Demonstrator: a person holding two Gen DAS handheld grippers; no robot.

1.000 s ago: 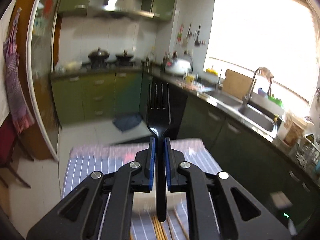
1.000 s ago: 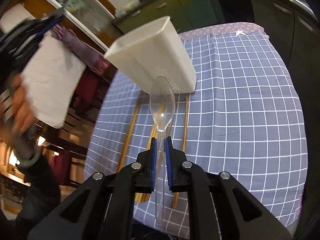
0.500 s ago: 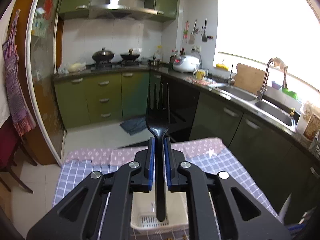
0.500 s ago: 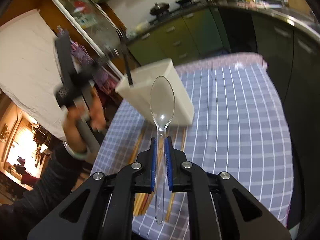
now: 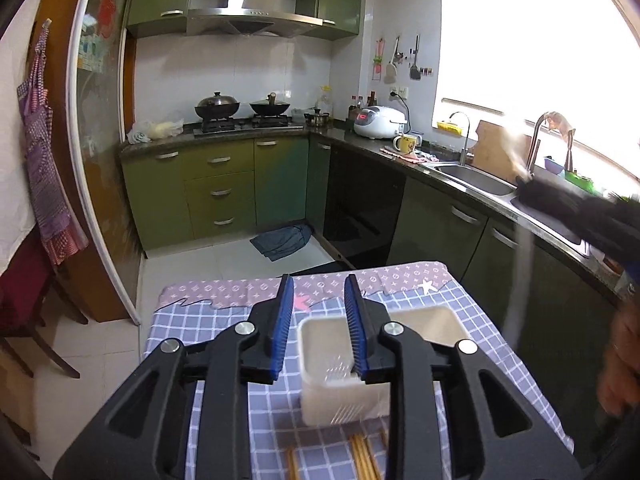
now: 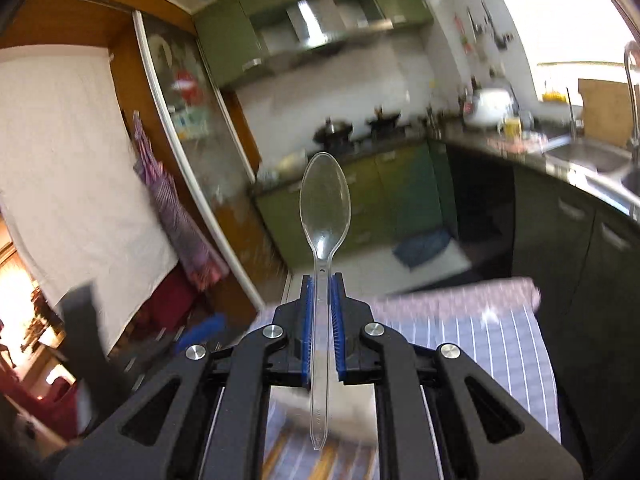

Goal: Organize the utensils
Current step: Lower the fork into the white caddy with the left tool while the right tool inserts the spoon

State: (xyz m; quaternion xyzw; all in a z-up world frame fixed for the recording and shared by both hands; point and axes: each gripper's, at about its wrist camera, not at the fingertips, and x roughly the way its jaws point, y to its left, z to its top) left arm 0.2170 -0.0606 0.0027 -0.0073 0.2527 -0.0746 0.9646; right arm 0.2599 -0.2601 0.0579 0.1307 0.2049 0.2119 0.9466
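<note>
While right tongs [image 6: 320,304] clamp the clear spoon [image 6: 325,208], left tongs [image 5: 318,312] stand apart and hold nothing.
White holder [image 5: 344,372] sits on the checked desk [image 5: 476,316] beside chopsticks [image 5: 362,456]; the inspector advises lowering the spoon handle-first, vertically, over an open compartment before release.

Green cabinets [image 5: 224,184] set below the stove, two dark woks [image 5: 218,105] on the stove, white rice cooker [image 5: 380,121] right of the stove, steel sink [image 5: 476,178] further right, blue cloth [image 5: 282,241] on the floor before the stove.
</note>
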